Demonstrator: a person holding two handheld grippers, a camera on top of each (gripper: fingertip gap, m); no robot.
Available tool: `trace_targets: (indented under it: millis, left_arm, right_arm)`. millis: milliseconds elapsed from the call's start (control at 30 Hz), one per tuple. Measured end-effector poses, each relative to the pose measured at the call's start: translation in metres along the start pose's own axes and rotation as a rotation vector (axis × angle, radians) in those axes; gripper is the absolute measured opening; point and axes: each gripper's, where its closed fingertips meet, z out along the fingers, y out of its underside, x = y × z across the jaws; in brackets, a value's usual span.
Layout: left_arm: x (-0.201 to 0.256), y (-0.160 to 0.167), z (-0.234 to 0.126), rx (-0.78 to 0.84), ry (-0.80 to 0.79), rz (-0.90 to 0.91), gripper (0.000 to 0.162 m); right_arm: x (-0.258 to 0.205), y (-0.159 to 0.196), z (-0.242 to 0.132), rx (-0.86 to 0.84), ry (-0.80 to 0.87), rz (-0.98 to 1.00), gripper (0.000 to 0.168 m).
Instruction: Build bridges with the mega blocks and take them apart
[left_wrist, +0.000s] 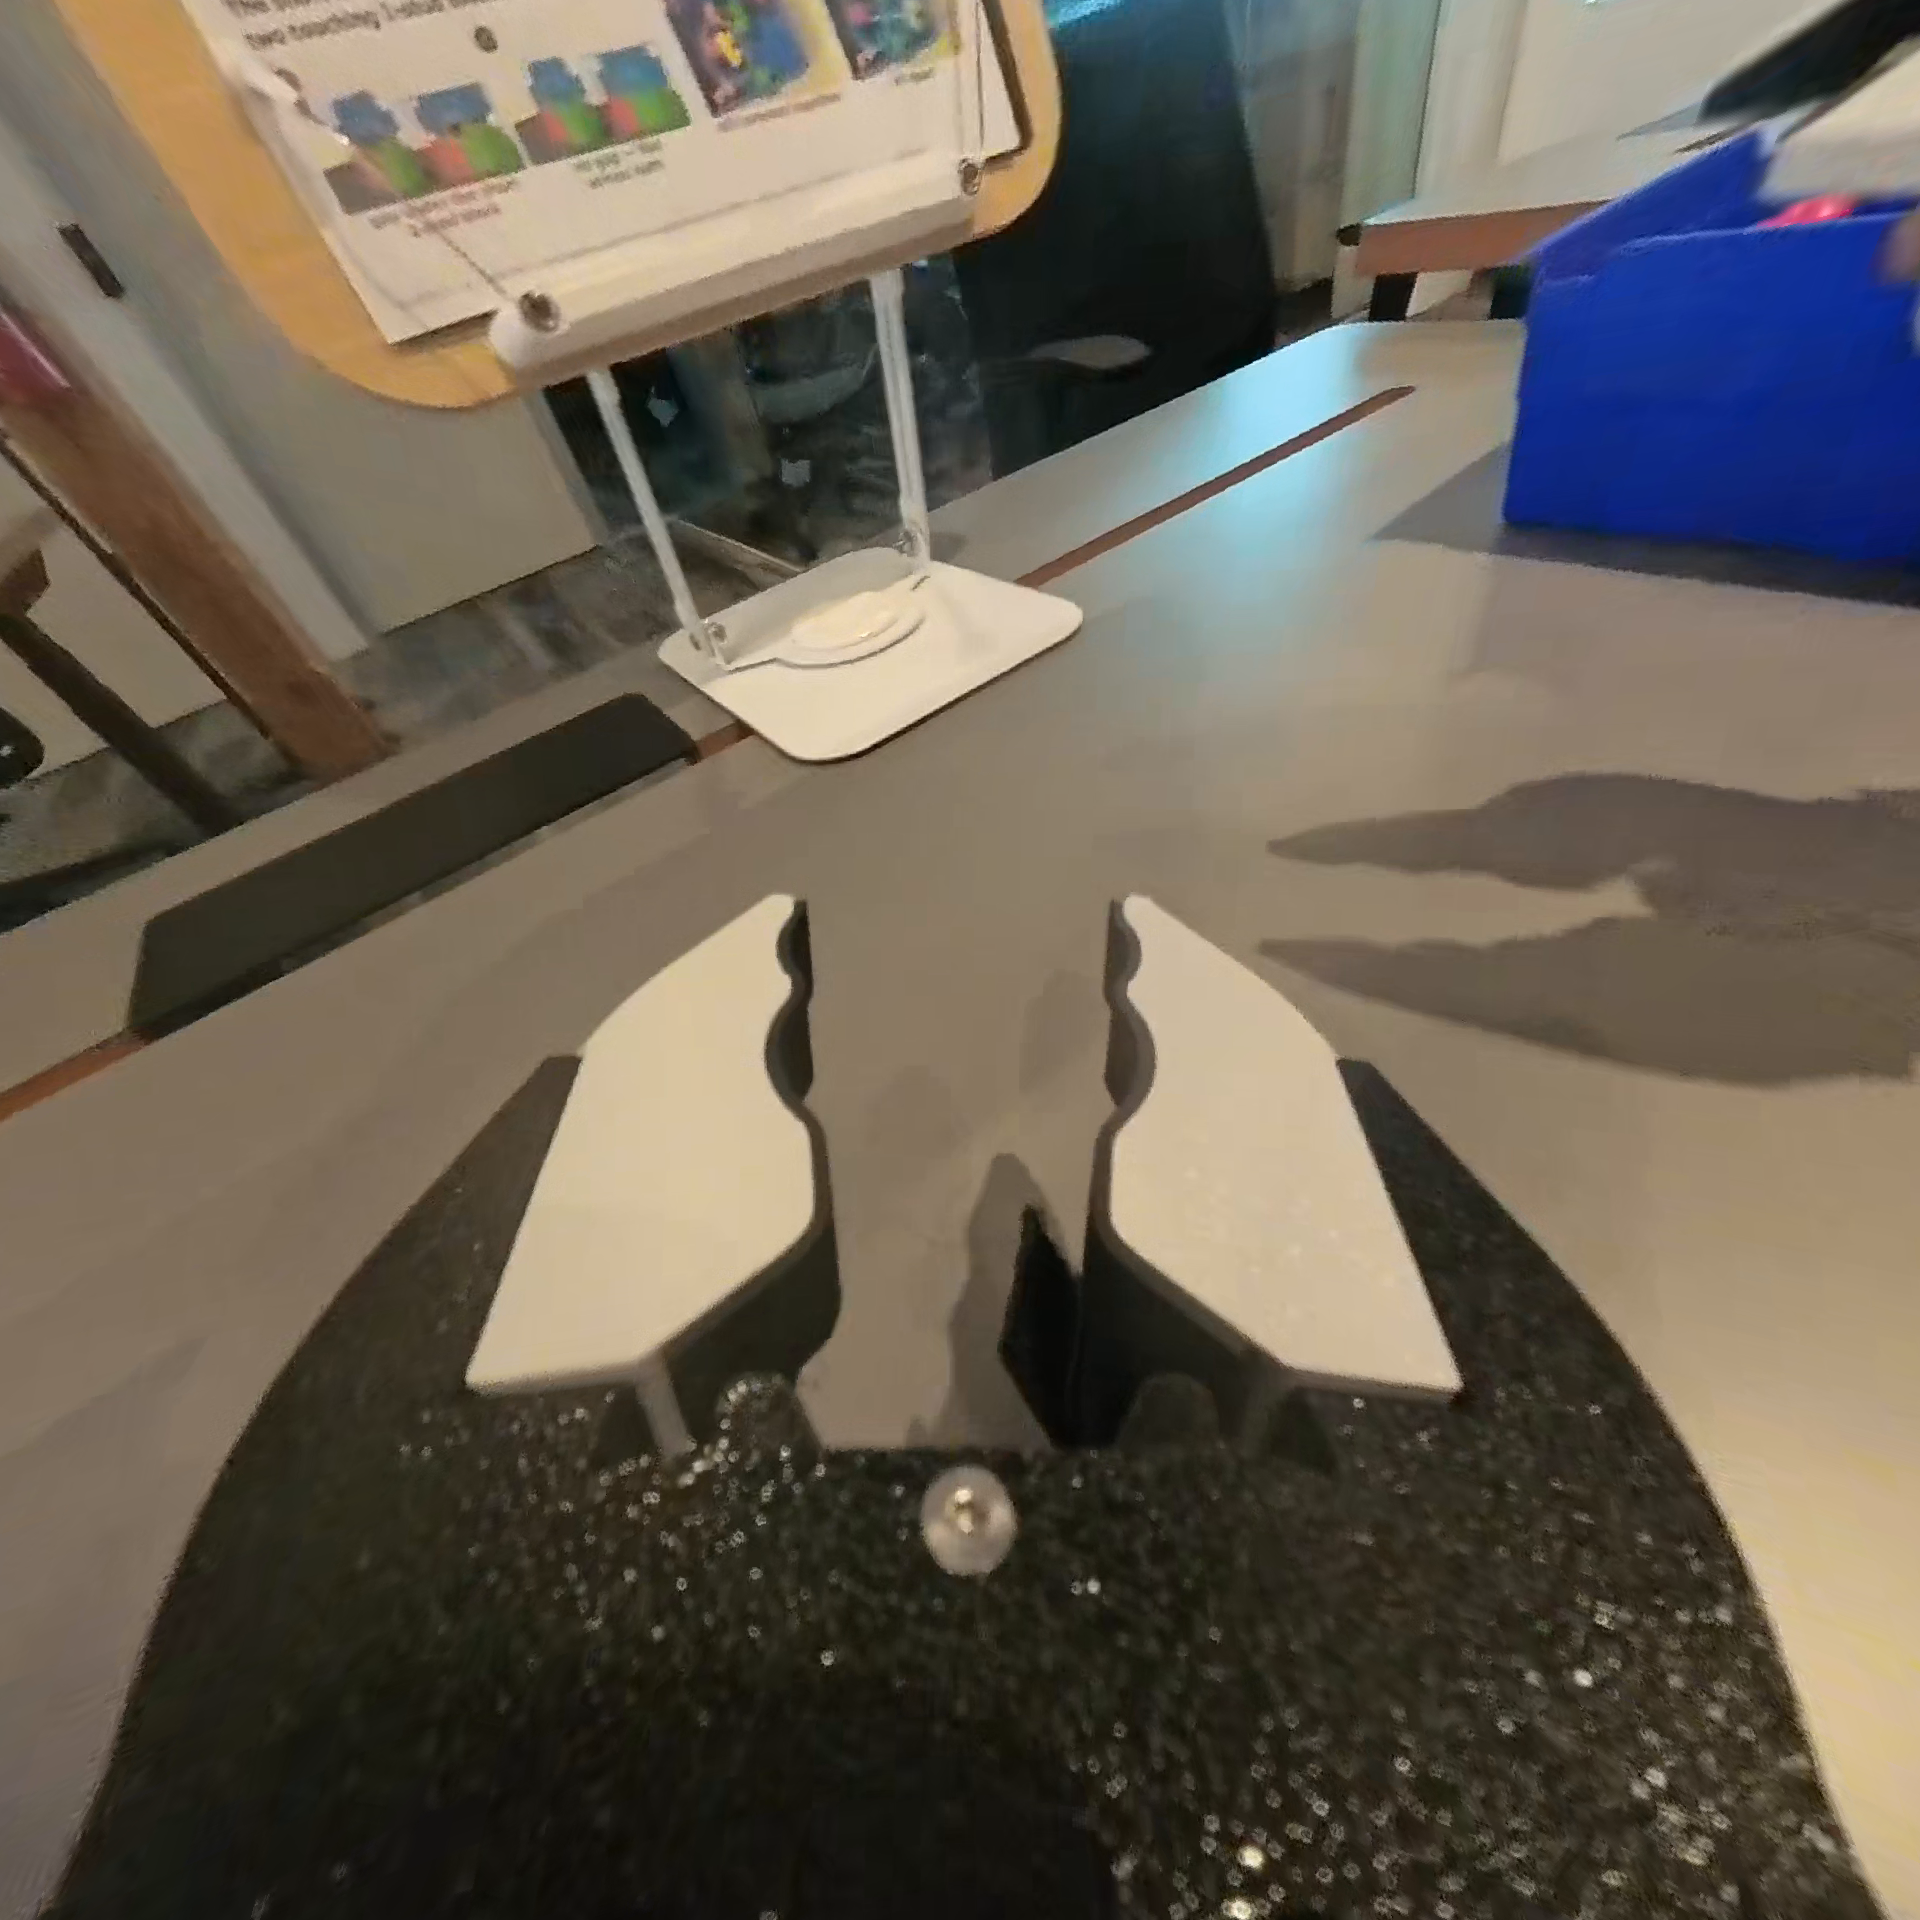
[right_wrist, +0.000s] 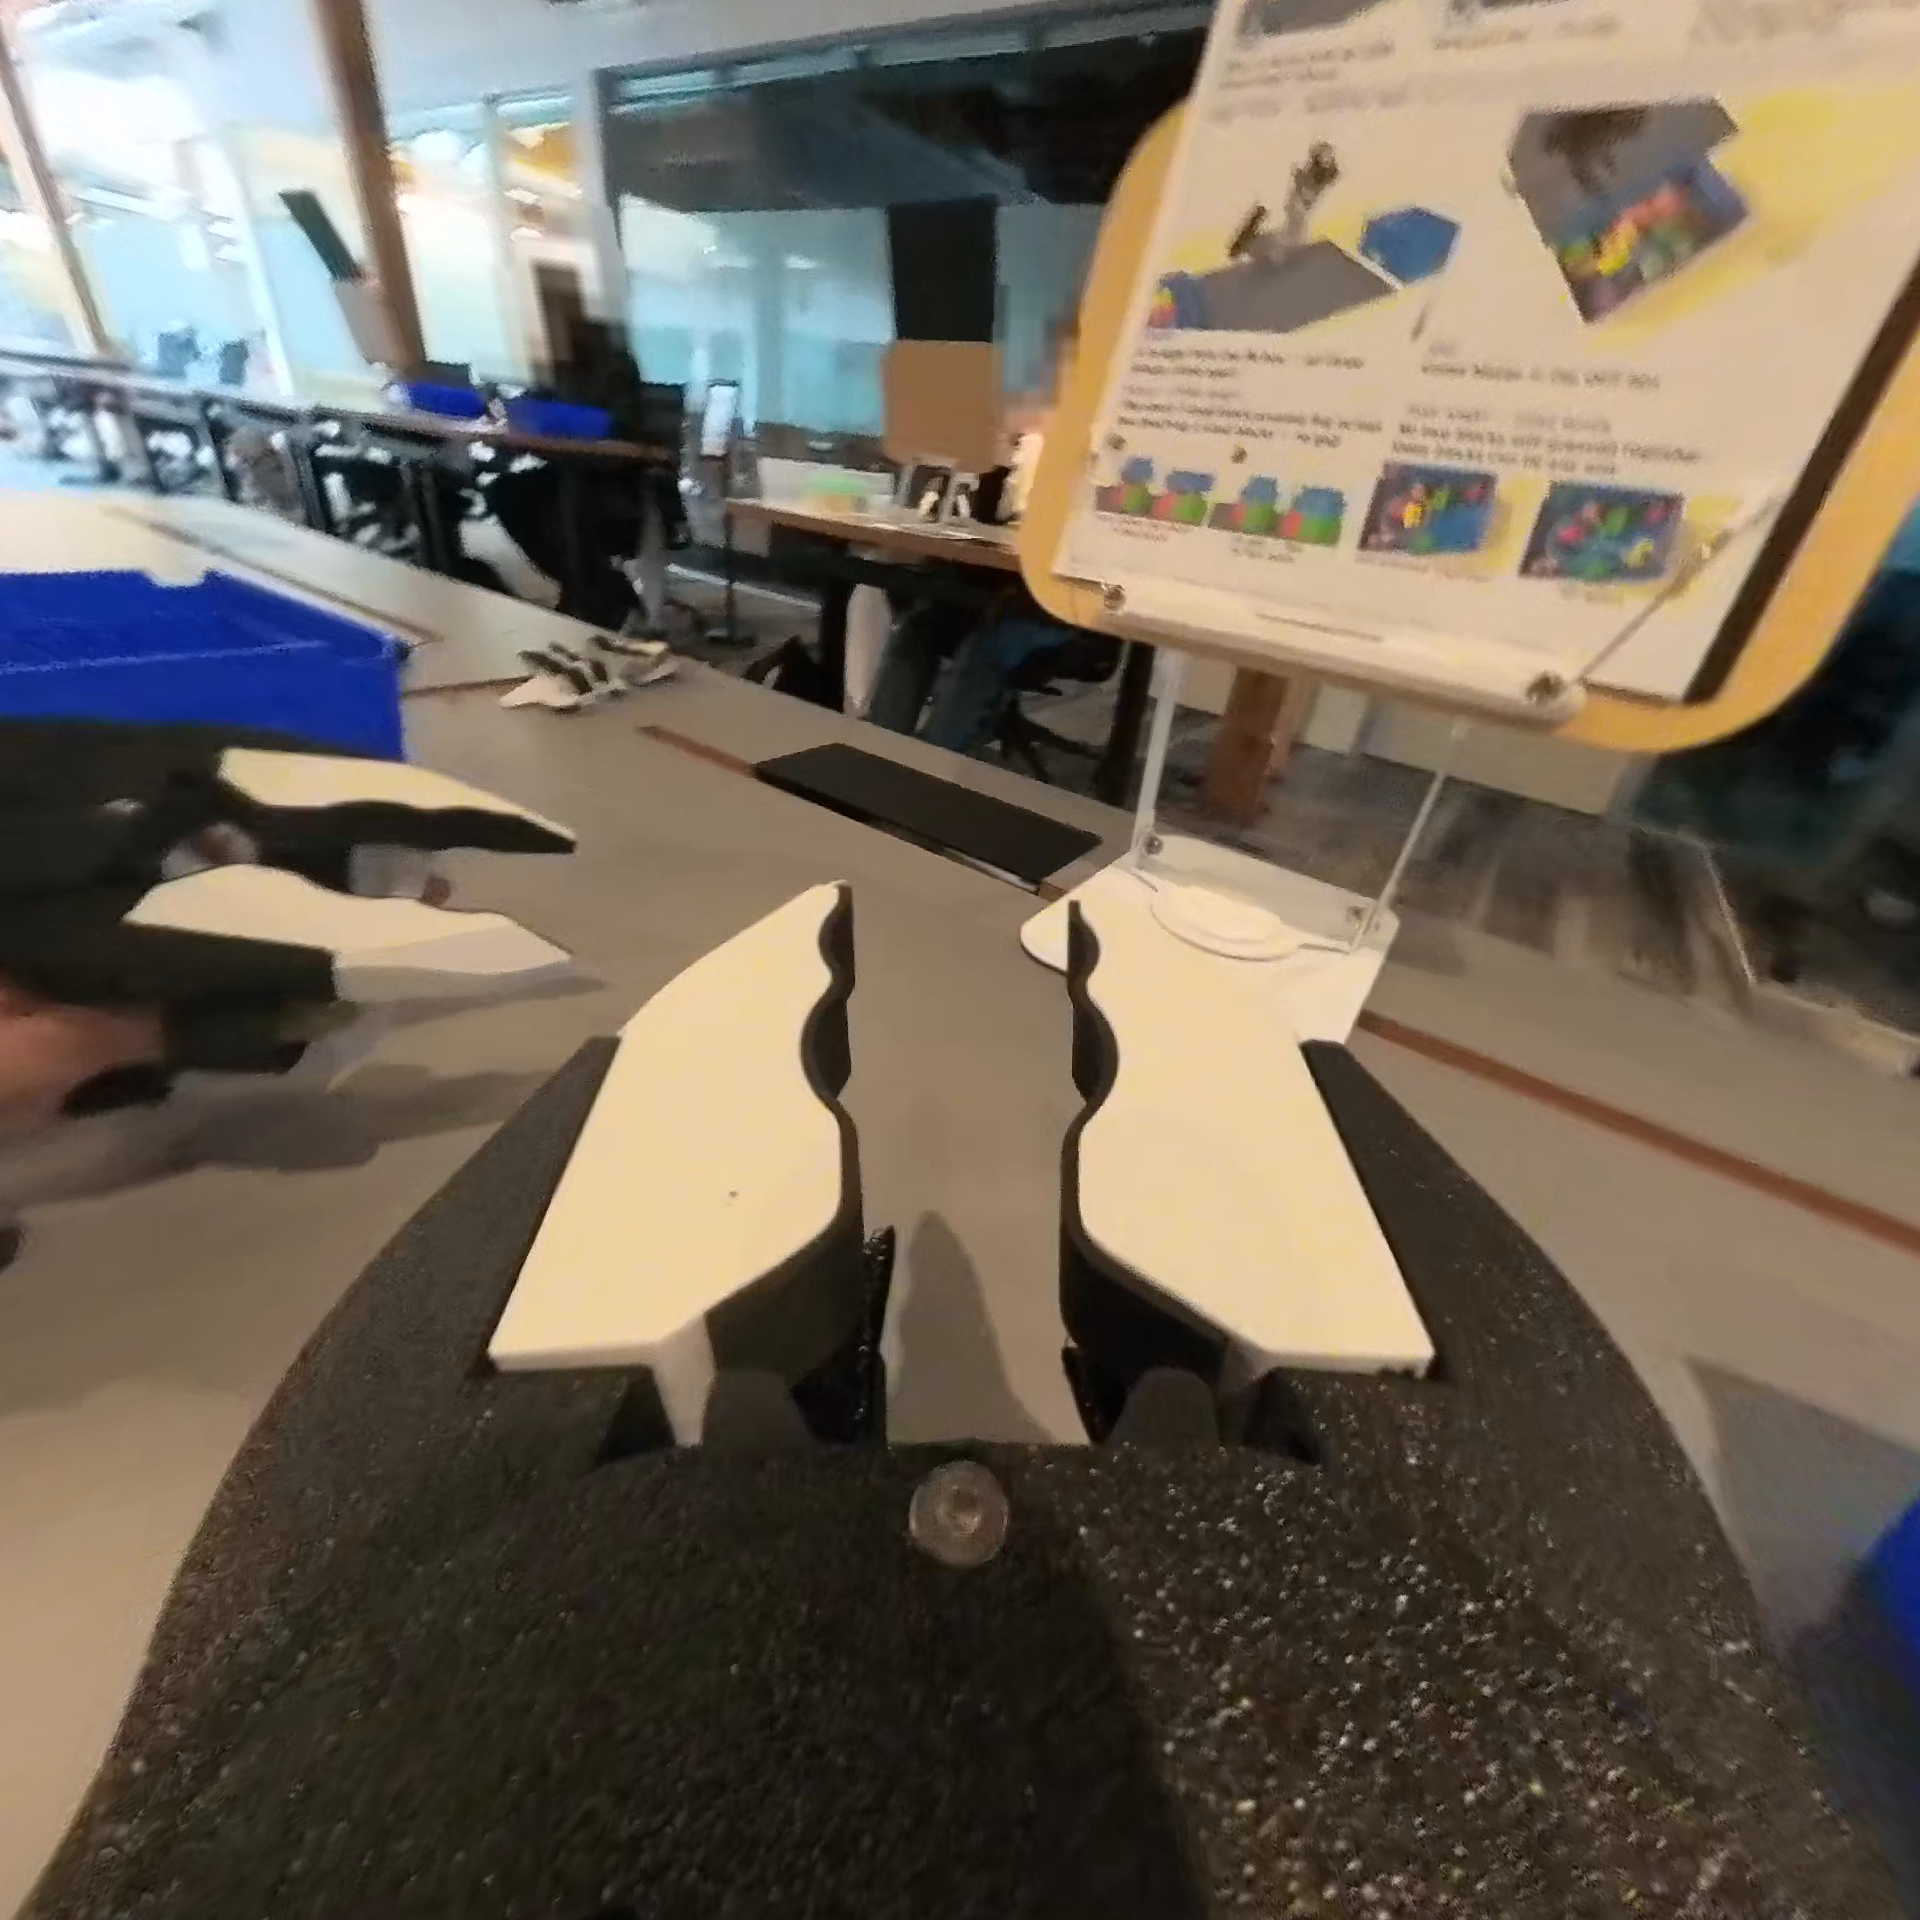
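No loose mega block lies on the grey table (left_wrist: 1247, 727). A blue bin (left_wrist: 1714, 395) stands at the right in the left wrist view, with something pink-red (left_wrist: 1808, 213) showing inside. My left gripper (left_wrist: 956, 914) is open and empty, low over the table. It also shows at the left of the right wrist view (right_wrist: 566, 894), pointing right with its jaws apart. My right gripper (right_wrist: 958, 904) is open and empty above the table. A blurred part of it (left_wrist: 1818, 94) hangs over the bin in the left wrist view.
An instruction sheet on a wooden board (right_wrist: 1455, 364) stands on a white base (left_wrist: 873, 665) at the table's far edge. A black strip (left_wrist: 416, 831) lies beside it. Another blue bin (right_wrist: 197, 655) is behind the left gripper. Desks and chairs lie beyond.
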Motion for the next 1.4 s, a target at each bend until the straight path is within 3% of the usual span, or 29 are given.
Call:
trace_targets:
  millis: [167,333,567,767,933,1033,1133,1267,1400]
  left_arm:
    - [-0.013,0.0,-0.005,0.023,-0.019,-0.054,0.051]
    - [-0.011,-0.01,-0.011,0.054,-0.037,-0.013,0.05]
    - [-0.02,-0.026,-0.035,0.009,-0.146,0.182,0.048]
    - [-0.02,-0.048,-0.115,0.063,-0.139,-0.017,0.046]
    - [-0.092,-0.054,-0.212,0.039,-0.345,-0.033,0.036]
    - [-0.164,-0.023,-0.256,-0.089,-0.464,-0.106,0.034]
    - [-0.213,0.04,-0.273,-0.346,-0.435,-0.203,0.02]
    - [-0.238,0.106,-0.282,-0.598,-0.376,-0.354,0.029]
    - [-0.247,0.127,-0.274,-0.698,-0.366,-0.285,0.04]
  right_arm:
    - [0.011,0.031,0.007,0.107,0.228,-0.058,0.029]
    - [0.012,0.033,0.0,0.116,0.256,-0.18,0.028]
    - [0.004,0.039,0.005,0.082,0.249,-0.329,0.025]
    - [-0.003,0.044,0.009,0.05,0.229,-0.402,0.022]
    - [-0.002,0.043,0.008,0.057,0.224,-0.373,0.019]
    - [-0.003,0.044,0.009,0.052,0.217,-0.377,0.018]
    - [-0.005,0.044,0.01,0.049,0.21,-0.387,0.017]
    - [-0.007,0.045,0.01,0.047,0.201,-0.394,0.017]
    - [-0.008,0.045,0.011,0.045,0.197,-0.396,0.017]
